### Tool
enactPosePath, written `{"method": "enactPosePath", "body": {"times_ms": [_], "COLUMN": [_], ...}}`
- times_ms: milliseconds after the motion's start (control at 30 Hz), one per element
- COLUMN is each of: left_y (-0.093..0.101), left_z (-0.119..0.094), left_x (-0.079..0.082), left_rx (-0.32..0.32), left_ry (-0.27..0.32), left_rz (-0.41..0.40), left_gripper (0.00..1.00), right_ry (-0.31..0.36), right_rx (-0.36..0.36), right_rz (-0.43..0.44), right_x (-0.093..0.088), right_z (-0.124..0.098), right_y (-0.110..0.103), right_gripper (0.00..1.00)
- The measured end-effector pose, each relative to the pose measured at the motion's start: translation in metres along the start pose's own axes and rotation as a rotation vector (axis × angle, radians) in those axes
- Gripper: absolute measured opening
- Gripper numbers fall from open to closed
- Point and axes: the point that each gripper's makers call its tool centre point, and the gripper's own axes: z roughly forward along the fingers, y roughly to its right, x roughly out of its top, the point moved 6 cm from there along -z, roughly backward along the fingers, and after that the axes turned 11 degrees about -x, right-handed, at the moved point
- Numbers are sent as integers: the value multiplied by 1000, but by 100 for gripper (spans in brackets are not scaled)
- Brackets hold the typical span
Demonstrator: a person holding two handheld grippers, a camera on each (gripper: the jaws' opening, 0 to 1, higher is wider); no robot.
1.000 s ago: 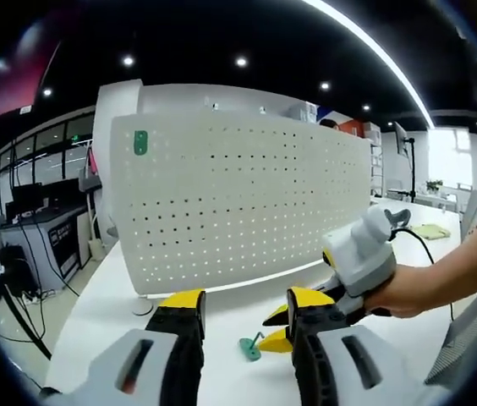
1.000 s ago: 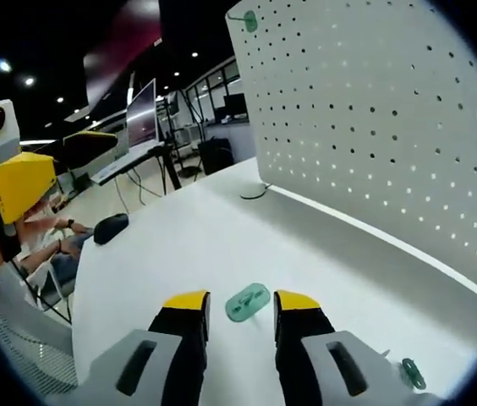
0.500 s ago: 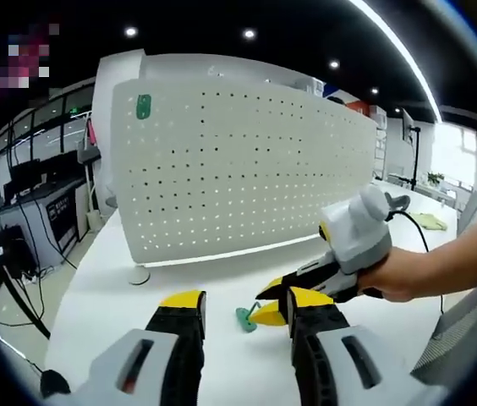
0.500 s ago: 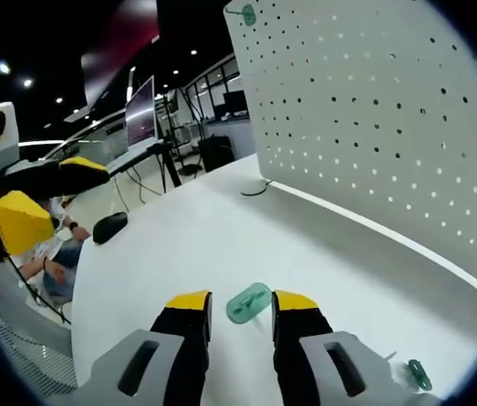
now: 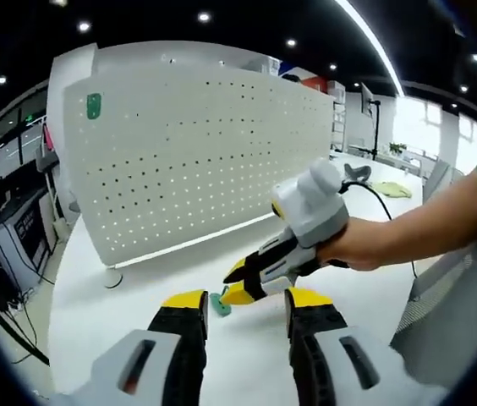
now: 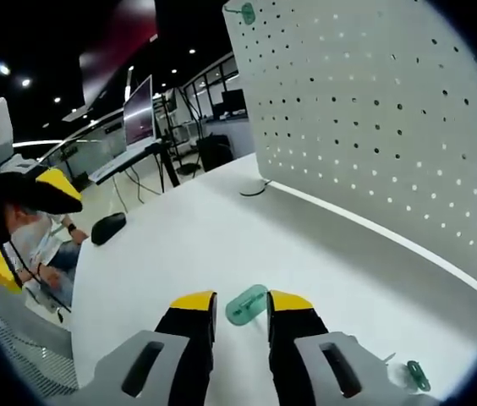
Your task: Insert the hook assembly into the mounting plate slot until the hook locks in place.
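The green hook [image 6: 246,304] lies on the white table [image 6: 188,245], between the right gripper [image 6: 241,306]'s narrowly parted jaws (contact cannot be told). The left gripper [image 5: 244,303] hangs open, holding nothing. The pegboard [image 5: 196,156] stands behind, with a second hook [image 6: 413,375] near its foot.

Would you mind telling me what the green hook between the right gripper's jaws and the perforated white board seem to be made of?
The green hook looks like moulded plastic: slightly translucent teal, smooth, with rounded edges. The perforated board looks like painted sheet metal, matte white, thin and flat with even rows of punched holes; plastic cannot be ruled out.
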Motion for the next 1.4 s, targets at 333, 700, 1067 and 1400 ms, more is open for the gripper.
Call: {"method": "enactPosePath", "body": {"times_ms": [333,700,1067,1400], "left_y": [-1,-3,-2,-1], "left_z": [-5,-4,-4,-3], "left_x": [6,9,5,6], "left_rx": [-67,-83,-95,-102], "left_ry": [-40,-19,-23,-16], "left_rz": [65,56,47,46], "left_gripper": [38,37,34,32], "right_ry": [-20,-27,-25,-13], "right_rx": [6,3,-5,-5], "right_rz": [1,-13,-51,-25], "right_x": [-1,-3,-4,0], "right_z": [1,-1,-1,-2], "right_y": [1,5,7,7], "right_gripper": [17,10,3,8]}}
